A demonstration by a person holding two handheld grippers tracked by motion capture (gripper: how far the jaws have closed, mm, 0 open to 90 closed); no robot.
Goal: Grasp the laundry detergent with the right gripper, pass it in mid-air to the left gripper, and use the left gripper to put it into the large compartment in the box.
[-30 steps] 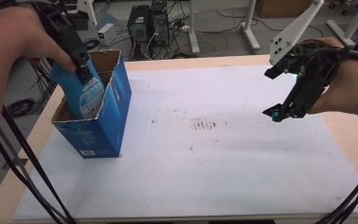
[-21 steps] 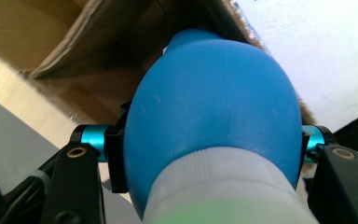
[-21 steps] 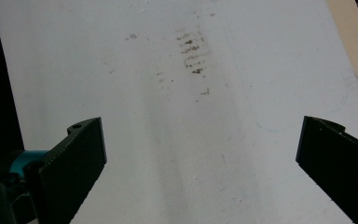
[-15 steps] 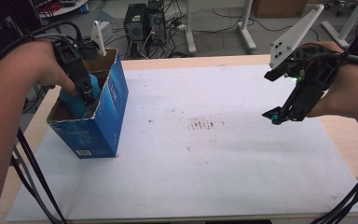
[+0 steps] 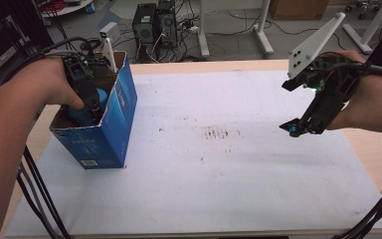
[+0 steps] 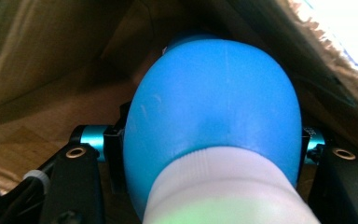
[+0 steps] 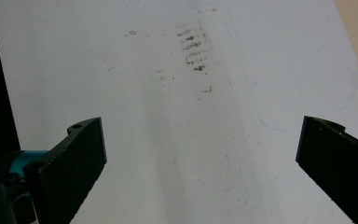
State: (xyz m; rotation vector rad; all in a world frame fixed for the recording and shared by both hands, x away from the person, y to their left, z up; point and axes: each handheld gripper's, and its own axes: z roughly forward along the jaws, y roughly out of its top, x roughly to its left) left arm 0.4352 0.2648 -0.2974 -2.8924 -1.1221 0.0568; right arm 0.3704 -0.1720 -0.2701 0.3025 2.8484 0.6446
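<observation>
White paper (image 5: 219, 189) covers the wooden table (image 5: 378, 154), smudged with dark marks (image 5: 221, 132) near its middle. Nearest on the left, the person's forearm reaches in to the left gripper (image 5: 90, 102), which is sunk into an open blue cardboard box (image 5: 112, 134) standing upright at the table's left edge. In the left gripper view its jaws are clamped on either side of a blue rounded object with a white ribbed collar (image 6: 212, 135), perhaps a bulb or small bottle, held inside the box's brown walls (image 6: 42, 60). The object looks low in the box, though I cannot tell whether it touches the bottom.

Across the sheet, well apart from the box, the right gripper (image 5: 298, 127) hangs above bare paper with its jaws spread wide and nothing between them.

The step in hand appears to be placing the blue object in the box. To do it well, the left hand should lower until the object rests on the bottom, keep it clear of the near wall, then open the jaws just enough to free it and draw straight up so the light box is not dragged or tipped. The idle right gripper could steady the box's rim if it shifts.

Beyond the table, computer towers (image 5: 156, 22) and cables (image 5: 219, 25) sit on the floor.
</observation>
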